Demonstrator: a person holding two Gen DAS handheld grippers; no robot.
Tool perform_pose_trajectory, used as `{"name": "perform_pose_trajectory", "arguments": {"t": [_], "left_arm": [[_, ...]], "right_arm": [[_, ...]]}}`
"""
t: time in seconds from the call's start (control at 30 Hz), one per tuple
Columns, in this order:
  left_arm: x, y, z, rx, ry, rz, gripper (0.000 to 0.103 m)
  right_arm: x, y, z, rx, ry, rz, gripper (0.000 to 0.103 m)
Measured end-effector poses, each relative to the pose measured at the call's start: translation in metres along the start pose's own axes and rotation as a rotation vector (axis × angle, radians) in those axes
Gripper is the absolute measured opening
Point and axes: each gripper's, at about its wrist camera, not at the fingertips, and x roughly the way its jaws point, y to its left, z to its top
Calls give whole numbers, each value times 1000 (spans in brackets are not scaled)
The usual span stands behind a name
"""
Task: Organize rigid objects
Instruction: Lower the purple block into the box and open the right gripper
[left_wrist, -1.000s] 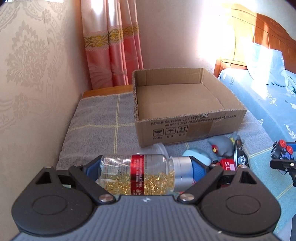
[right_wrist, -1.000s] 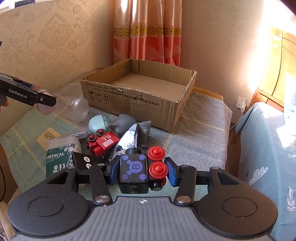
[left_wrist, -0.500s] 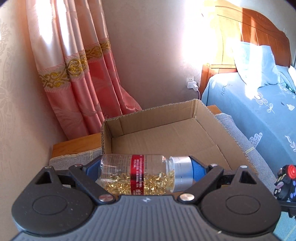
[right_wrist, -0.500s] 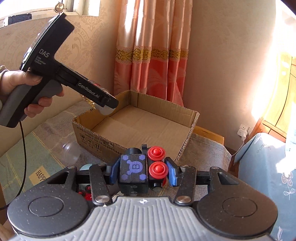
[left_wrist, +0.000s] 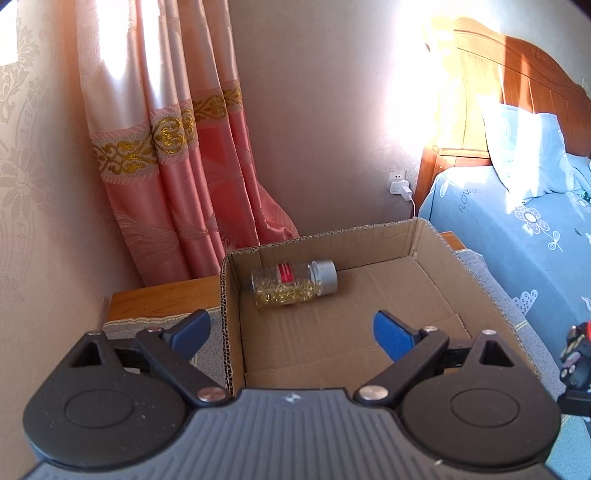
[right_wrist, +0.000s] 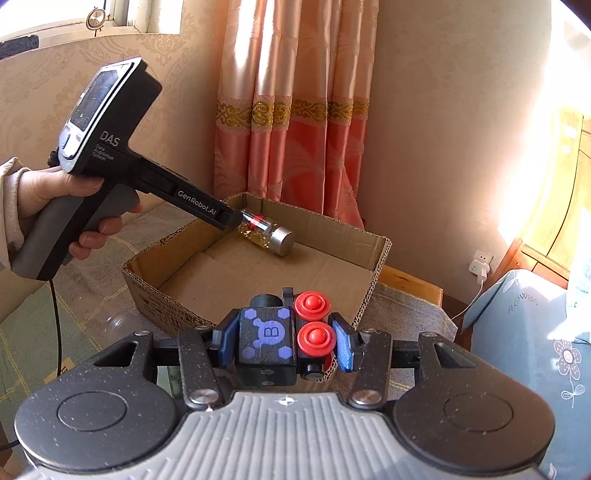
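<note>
Left claw is opening, nothing between its jaws; the capsule bottle is lying on its side in the cardboard box, far-left corner. Right claw is clenching a black toy block with red buttons, hovering at the box's near wall. Next move, likely: carrying it over the rim and releasing.

A home bedroom: wooden-headboard bed, pink curtains, patterned wallpaper.

L gripper angled down, jaws opening wide – nothing between; R gripper clamped shut – L hand on handle.
</note>
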Motion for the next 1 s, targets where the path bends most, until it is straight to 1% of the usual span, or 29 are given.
{"name": "perform_pose_trajectory", "arguments": {"t": [0.07, 0.17, 0.23, 0.3, 0.37, 0.43, 0.47, 0.53, 0.63, 0.7, 0.73, 0.77, 0.8, 0.83, 0.93, 1.0], "left_arm": [[-17, 3, -10, -14, -6, -5, 100], [-45, 8, -32, -32, -33, -10, 101], [-60, 10, -47, -37, -44, 17, 101], [-75, 15, -67, -59, -71, 70, 101], [-82, 19, -87, -79, -58, 119, 101], [-91, 25, -106, -127, -54, 151, 101], [-95, 28, -114, -158, -55, 163, 101], [-102, 31, -128, -190, -49, 167, 101], [-108, 31, -143, -186, -22, 173, 101], [-111, 30, -150, -172, -25, 183, 101], [-113, 30, -152, -170, -24, 184, 101], [-113, 30, -154, -171, -22, 179, 101], [-114, 31, -156, -173, -19, 173, 101], [-114, 31, -158, -179, -19, 164, 101], [-113, 32, -163, -181, -7, 152, 101], [-112, 32, -166, -173, -1, 151, 101]], "right_arm": [[4, 2, 4, 1, 3, 2, 55], [11, 4, 9, 5, 14, 8, 55], [19, 5, 14, -3, 26, 3, 55], [28, 5, 18, -2, 39, -8, 55], [41, 2, 24, 19, 59, -11, 55], [54, -1, 30, 35, 76, -11, 55], [62, -3, 35, 40, 85, -15, 55], [76, -5, 45, 38, 95, -33, 55], [97, -9, 61, 51, 96, -60, 55], [109, -14, 73, 72, 85, -82, 55], [114, -16, 78, 87, 77, -93, 59], [117, -20, 83, 108, 79, -97, 66], [119, -22, 84, 129, 86, -97, 90], [119, -24, 86, 143, 87, -97, 103], [110, -19, 83, 138, 93, -95, 103], [102, -10, 78, 114, 102, -127, 103]]}}
